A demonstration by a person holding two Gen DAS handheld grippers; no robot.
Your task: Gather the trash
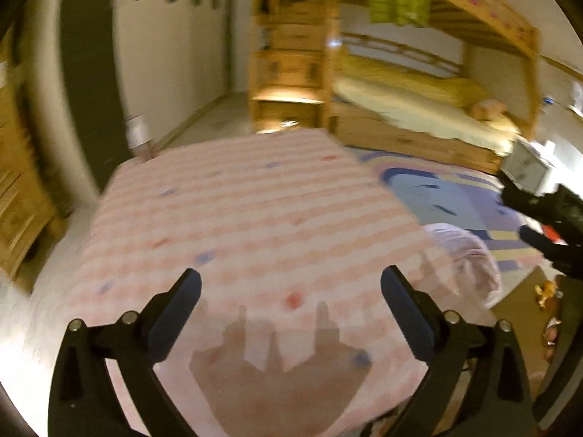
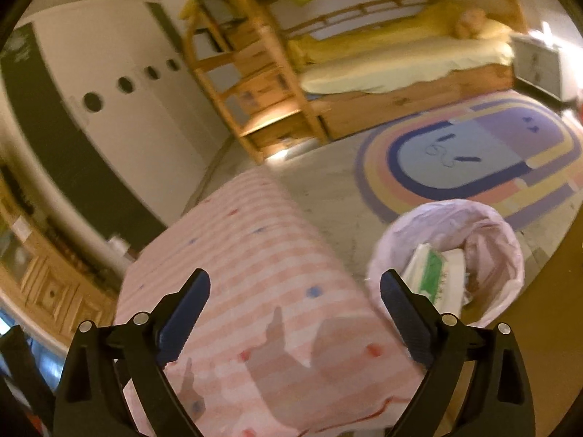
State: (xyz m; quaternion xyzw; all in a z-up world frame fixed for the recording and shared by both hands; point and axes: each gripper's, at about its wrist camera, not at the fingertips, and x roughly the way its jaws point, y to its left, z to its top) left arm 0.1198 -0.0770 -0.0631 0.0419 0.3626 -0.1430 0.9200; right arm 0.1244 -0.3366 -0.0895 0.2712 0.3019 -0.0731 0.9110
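A bin lined with a pale pink bag (image 2: 473, 225) stands on the floor beside the striped bed; inside lies a white and green carton (image 2: 435, 273) with other scraps. The bag's edge also shows in the left wrist view (image 1: 470, 255). My left gripper (image 1: 291, 291) is open and empty above the pink striped bedcover (image 1: 237, 218). My right gripper (image 2: 295, 291) is open and empty above the same bedcover (image 2: 255, 266), just left of the bin. The right gripper's body shows at the right edge of the left wrist view (image 1: 546, 215).
A wooden bunk bed (image 2: 382, 65) with yellow sheets stands across the room, wooden shelves (image 2: 255, 83) beside it. A pastel oval rug (image 2: 473, 153) covers the floor. A white wardrobe (image 2: 120, 91) is on the left. A small white cabinet (image 2: 537, 63) is at the far right.
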